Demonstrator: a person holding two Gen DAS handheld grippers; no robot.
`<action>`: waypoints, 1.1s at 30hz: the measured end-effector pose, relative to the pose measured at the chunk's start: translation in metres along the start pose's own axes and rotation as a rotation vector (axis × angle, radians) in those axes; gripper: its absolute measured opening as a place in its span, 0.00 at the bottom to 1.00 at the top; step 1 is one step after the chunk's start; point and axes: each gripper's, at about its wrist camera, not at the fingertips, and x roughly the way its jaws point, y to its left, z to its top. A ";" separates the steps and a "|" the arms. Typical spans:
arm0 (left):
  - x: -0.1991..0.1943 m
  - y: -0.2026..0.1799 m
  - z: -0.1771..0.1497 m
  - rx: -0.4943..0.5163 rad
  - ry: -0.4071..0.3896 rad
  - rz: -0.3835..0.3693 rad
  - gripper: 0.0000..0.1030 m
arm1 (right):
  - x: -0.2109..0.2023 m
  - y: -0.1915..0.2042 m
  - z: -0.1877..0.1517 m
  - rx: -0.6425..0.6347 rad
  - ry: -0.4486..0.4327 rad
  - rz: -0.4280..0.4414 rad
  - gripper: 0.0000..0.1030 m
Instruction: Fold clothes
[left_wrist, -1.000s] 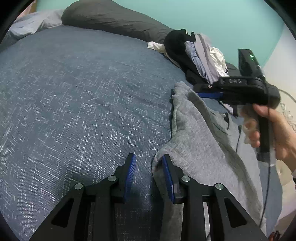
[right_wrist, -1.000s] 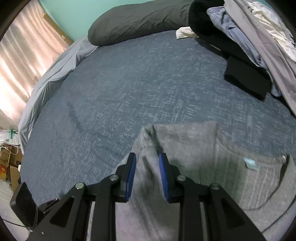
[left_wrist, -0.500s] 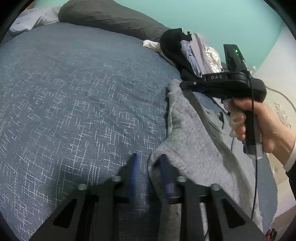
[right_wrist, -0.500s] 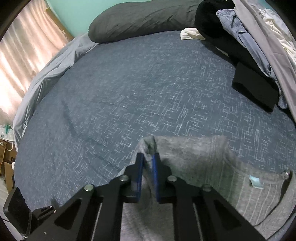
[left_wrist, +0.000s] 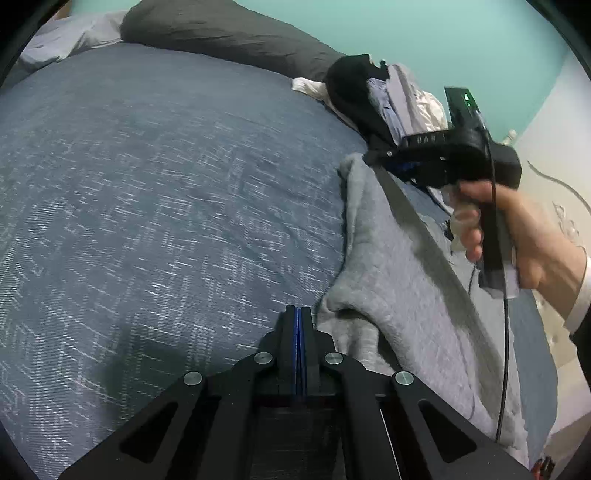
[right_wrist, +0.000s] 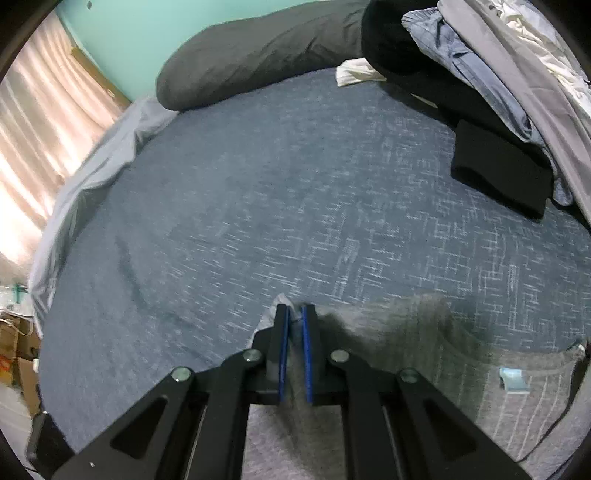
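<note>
Barely begun: right tool (right_wrist: 294, 325) pinches the grey sweater (left_wrist: 399, 280) corner; left tool (left_wrist: 298, 325), clamped empty, sits beside it; pile (right_wrist: 498, 74) waits beyond.

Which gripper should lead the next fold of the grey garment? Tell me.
Right. The right gripper is shut on a corner of the grey garment, with cloth showing between its pads. The left gripper is shut beside the garment's edge, apparently holding nothing.

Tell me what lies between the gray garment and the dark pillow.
Only bare blue bedspread lies between the gray garment and the dark pillow, clearest in the right wrist view.
</note>
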 end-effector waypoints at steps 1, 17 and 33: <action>-0.001 0.001 0.000 -0.008 -0.003 0.000 0.00 | 0.001 0.000 -0.001 0.002 0.000 -0.003 0.07; 0.006 -0.012 0.001 0.067 0.053 -0.072 0.02 | -0.058 -0.004 -0.020 -0.020 -0.100 0.043 0.11; 0.015 -0.010 0.007 0.108 0.047 -0.077 0.29 | -0.150 -0.077 -0.122 0.073 -0.057 0.002 0.11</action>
